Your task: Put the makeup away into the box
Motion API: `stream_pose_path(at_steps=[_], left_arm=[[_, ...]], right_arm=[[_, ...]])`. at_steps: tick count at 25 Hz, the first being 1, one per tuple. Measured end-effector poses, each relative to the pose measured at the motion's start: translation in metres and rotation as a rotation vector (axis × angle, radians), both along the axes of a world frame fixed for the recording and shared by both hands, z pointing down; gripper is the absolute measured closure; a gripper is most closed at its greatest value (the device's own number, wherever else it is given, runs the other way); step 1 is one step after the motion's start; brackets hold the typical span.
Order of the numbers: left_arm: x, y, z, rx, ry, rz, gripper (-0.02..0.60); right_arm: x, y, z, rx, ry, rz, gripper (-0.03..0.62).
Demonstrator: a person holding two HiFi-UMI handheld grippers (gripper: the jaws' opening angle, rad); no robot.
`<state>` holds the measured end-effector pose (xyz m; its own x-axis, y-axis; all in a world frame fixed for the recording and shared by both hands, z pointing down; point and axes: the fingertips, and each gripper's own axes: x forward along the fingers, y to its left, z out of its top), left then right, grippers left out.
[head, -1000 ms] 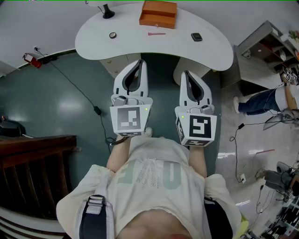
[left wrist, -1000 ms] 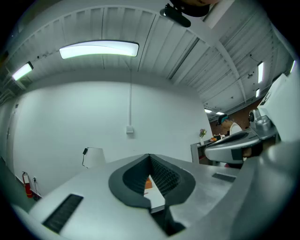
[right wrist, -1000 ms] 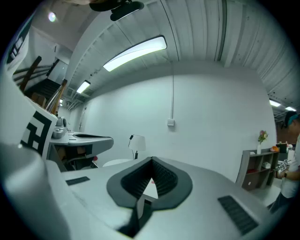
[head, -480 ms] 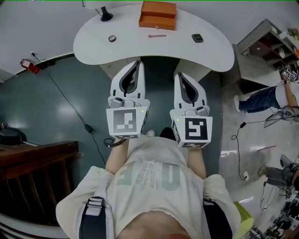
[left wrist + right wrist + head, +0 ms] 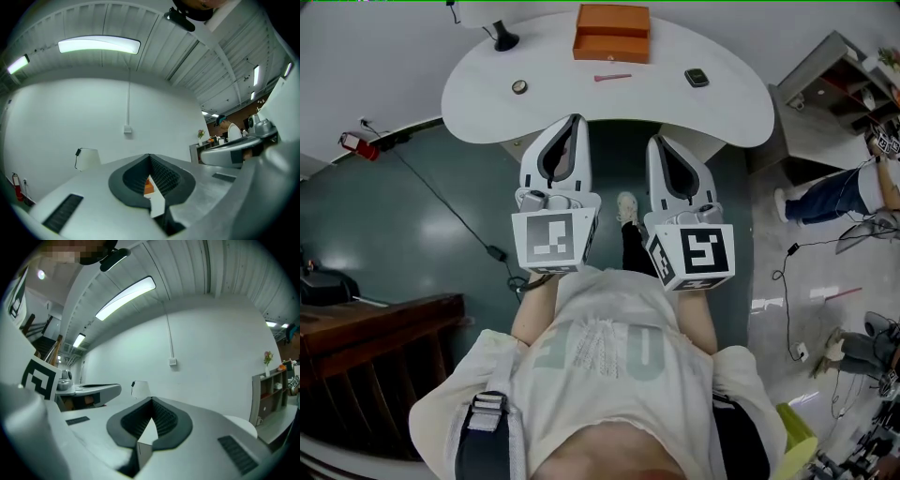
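While both tools hang short of the white table (image 5: pixel 722 103), I record the left gripper (image 5: pixel 576 122) and right gripper (image 5: pixel 660 142) with jaws together, empty. Orange box (image 5: pixel 611 33) sits at the far edge; pink makeup stick (image 5: pixel 612 78) lies just before it, untouched.

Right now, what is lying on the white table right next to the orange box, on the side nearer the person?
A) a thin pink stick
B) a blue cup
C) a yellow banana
A: a thin pink stick lies on the white table just beside the orange box, on its nearer side. No cup or banana is on the table.
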<state>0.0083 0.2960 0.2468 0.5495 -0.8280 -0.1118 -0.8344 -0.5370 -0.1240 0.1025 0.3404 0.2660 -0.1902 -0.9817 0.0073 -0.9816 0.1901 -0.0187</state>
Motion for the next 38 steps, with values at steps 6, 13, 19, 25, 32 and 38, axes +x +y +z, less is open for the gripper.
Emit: stream_pose_path(at_steps=[6,13,19,25,32,38], left_arm=[[0.022,-0.048,-0.005,0.001,-0.019,-0.013,0.575],[0.036,-0.134,-0.008,-0.029,-0.024,-0.06,0.575],[0.065,-0.214,-0.023,-0.031,-0.01,-0.082,0.575],[0.097,-0.284,-0.034,0.003,0.006,-0.085,0.575],[0.119,-0.341,-0.027,-0.014,-0.017,-0.097,0.575],[0.115,-0.358,-0.03,-0.017,-0.016,-0.106,0.575]], right_arm=[[0.029,-0.056,-0.005,0.017,0.008,-0.006,0.597],[0.056,-0.15,-0.015,0.017,0.036,-0.024,0.597],[0.087,-0.233,-0.027,0.019,0.029,-0.04,0.596],[0.111,-0.308,-0.028,0.011,0.028,-0.083,0.597],[0.124,-0.369,-0.031,0.022,0.059,-0.129,0.595],[0.117,-0.386,-0.029,0.011,0.039,-0.139,0.596]])
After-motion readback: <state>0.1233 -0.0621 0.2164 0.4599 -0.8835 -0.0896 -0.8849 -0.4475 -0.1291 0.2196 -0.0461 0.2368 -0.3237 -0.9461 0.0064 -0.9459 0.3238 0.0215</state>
